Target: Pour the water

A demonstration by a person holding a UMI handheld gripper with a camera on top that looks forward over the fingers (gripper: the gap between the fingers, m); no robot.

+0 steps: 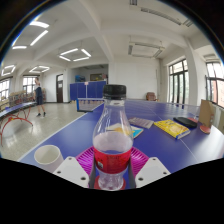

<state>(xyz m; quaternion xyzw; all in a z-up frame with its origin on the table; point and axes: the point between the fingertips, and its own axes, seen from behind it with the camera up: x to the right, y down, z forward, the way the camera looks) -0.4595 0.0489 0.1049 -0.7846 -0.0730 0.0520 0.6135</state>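
Observation:
A clear plastic bottle [113,135] with a dark cap and a red label stands upright between my fingers. It holds some water in its lower part. My gripper [112,168] is shut on the bottle, both magenta pads [88,157] pressing its sides at the label. A white paper cup [48,156] stands on the blue table [70,125] to the left of the bottle, just ahead of my left finger. The bottle's base is hidden low between the fingers.
A yellow packet [171,128] and other small items [141,123] lie on the table to the right beyond the bottle. A brown box [207,115] stands at the far right. Blue partitions [88,90] and a person [39,96] stand far back.

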